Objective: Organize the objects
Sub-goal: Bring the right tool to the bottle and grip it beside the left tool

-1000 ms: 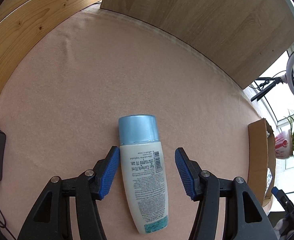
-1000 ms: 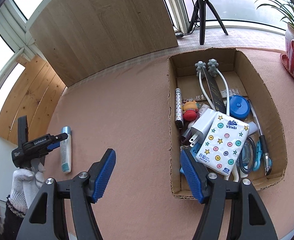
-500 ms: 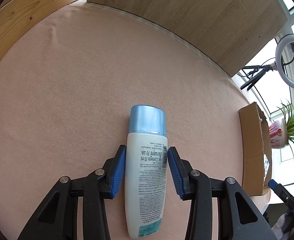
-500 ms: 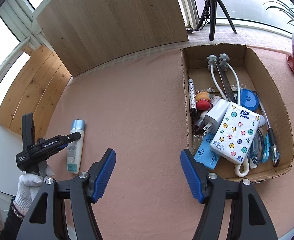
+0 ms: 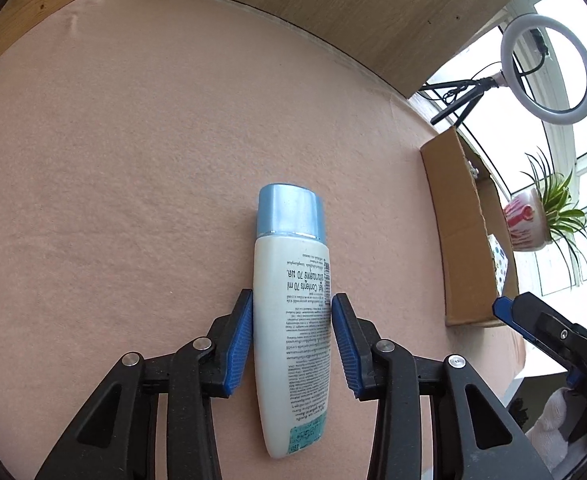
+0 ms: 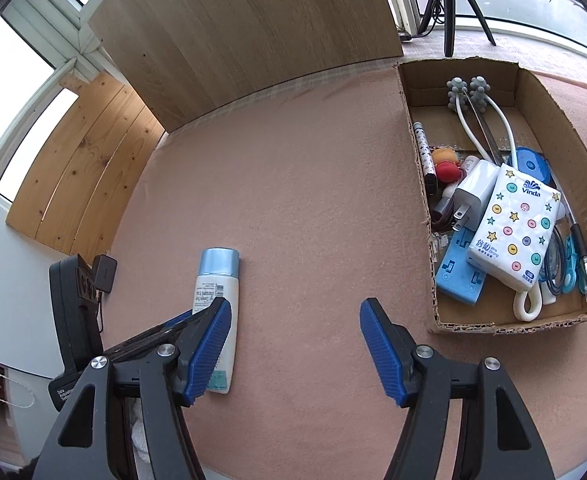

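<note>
One white plastic lotion bottle with a pale blue cap lies flat on the pink felt-covered desk, well apart from the open brown cardboard box of small items. The left hand-held gripper has its blue pads pressed against both sides of the bottle's body, so the grasp looks made. The right hand-held gripper hangs wide open, holding nothing. Next, probably lift the bottle clear and carry it over the box's near wall.

White bottle with pale-blue cap, pink felt table, star-and-dot patterned tissue pack
</note>
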